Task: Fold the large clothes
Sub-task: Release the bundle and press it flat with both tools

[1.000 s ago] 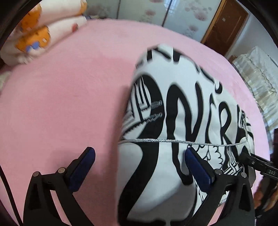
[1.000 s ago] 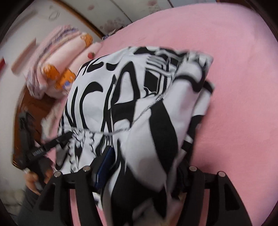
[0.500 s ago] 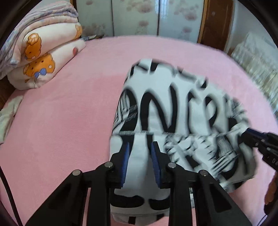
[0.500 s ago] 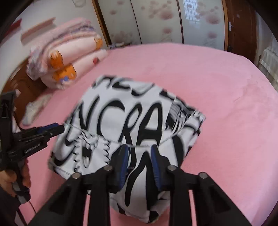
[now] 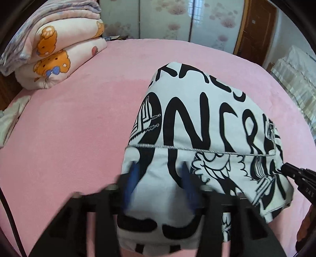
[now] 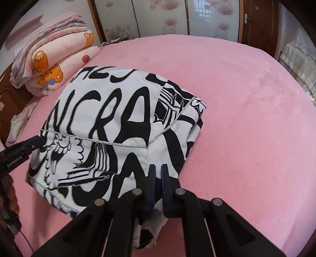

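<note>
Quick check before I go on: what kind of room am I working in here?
Most likely a bedroom. The black-and-white garment lies on a bed with a pink cover, folded quilts are stacked at its far corner, and sliding wardrobe doors stand behind it.

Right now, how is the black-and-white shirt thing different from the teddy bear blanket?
The garment is white with big black letters; the bear blanket is pale pink with orange bears. The garment lies low and fairly flat; the blanket is a thick, puffy stack. The garment sits near the middle of the pink bed; the blanket sits at its far left corner. Both are folded and rest on the bed.
</note>
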Demonstrator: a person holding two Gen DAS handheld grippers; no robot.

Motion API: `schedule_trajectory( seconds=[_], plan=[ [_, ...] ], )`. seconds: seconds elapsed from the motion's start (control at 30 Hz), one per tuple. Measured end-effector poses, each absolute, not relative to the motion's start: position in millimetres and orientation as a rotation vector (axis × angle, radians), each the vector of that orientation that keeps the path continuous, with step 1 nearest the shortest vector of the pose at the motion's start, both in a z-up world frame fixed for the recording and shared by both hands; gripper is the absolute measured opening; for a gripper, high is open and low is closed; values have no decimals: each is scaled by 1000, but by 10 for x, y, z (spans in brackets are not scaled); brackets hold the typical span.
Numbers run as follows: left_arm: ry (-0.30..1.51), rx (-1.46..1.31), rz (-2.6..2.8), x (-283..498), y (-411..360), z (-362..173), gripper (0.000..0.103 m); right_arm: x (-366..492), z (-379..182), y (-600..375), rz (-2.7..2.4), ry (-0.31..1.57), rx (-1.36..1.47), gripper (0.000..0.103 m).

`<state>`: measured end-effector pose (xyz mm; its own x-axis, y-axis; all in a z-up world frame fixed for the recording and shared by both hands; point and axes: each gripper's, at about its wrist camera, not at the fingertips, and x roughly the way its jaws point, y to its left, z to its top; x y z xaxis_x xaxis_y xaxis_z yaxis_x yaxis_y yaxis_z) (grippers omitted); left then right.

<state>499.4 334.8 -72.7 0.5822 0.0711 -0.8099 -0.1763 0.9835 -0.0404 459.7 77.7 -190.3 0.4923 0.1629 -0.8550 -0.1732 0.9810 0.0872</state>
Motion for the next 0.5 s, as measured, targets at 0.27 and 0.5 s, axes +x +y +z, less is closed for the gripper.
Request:
schedule_trajectory(
  seconds=[0.27, 0.5],
  plan=[
    [930, -124, 150, 4562, 3096, -334, 73, 4262, -1463, 782, 217, 1028, -41, 7],
    [912, -97, 153, 3958, 2746, 183, 80, 3735, -802, 538, 229, 1013, 9, 7]
  ],
)
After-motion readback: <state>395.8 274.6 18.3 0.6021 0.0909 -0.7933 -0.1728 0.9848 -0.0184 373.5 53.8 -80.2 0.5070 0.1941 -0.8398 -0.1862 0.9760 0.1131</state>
